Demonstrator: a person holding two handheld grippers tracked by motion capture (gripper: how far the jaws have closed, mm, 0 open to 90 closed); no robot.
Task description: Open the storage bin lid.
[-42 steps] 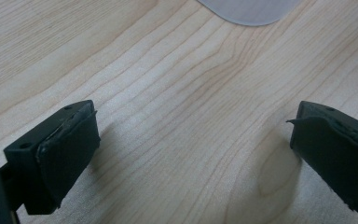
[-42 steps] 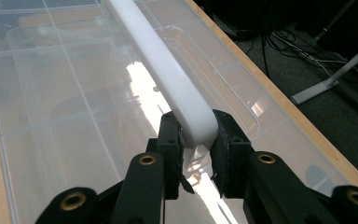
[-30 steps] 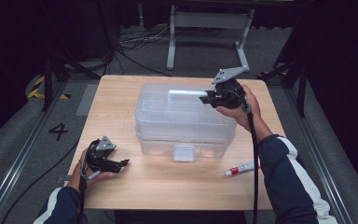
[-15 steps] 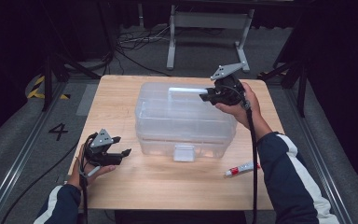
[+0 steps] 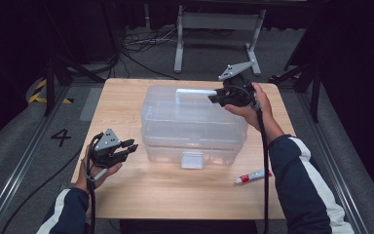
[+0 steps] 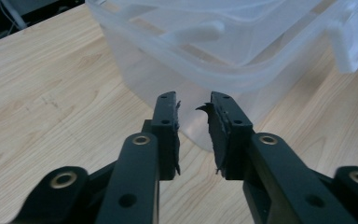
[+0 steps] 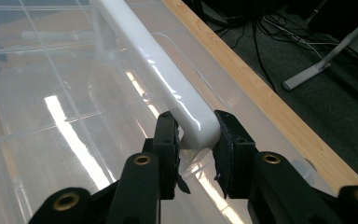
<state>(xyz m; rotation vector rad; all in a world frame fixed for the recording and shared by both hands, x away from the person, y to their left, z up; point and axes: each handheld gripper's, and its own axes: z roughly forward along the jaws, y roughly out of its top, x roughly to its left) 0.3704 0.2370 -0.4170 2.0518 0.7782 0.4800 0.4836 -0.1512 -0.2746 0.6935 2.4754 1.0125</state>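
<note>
A clear plastic box (image 5: pixel 190 122) with a lid stands in the middle of the wooden table (image 5: pixel 175 195). My right gripper (image 5: pixel 213 99) is shut on the right end of the lid's white handle (image 5: pixel 195 91); in the right gripper view both pads press on the handle (image 7: pixel 154 65) at its tip. My left gripper (image 5: pixel 130 147) hovers above the table just left of the box's front corner. Its jaws have just been closing and stand a narrow gap apart with nothing between them (image 6: pixel 193 105). The box's corner (image 6: pixel 168 46) lies just beyond them.
A white latch (image 5: pixel 192 160) hangs at the middle of the box's front wall, also at the left gripper view's right edge (image 6: pixel 352 42). A small red and white tube (image 5: pixel 252 176) lies on the table, front right. Cables and a metal stand are on the floor behind.
The left gripper has lifted off the table and its jaws have drawn from wide apart to a narrow gap. The right gripper has stayed on the handle.
</note>
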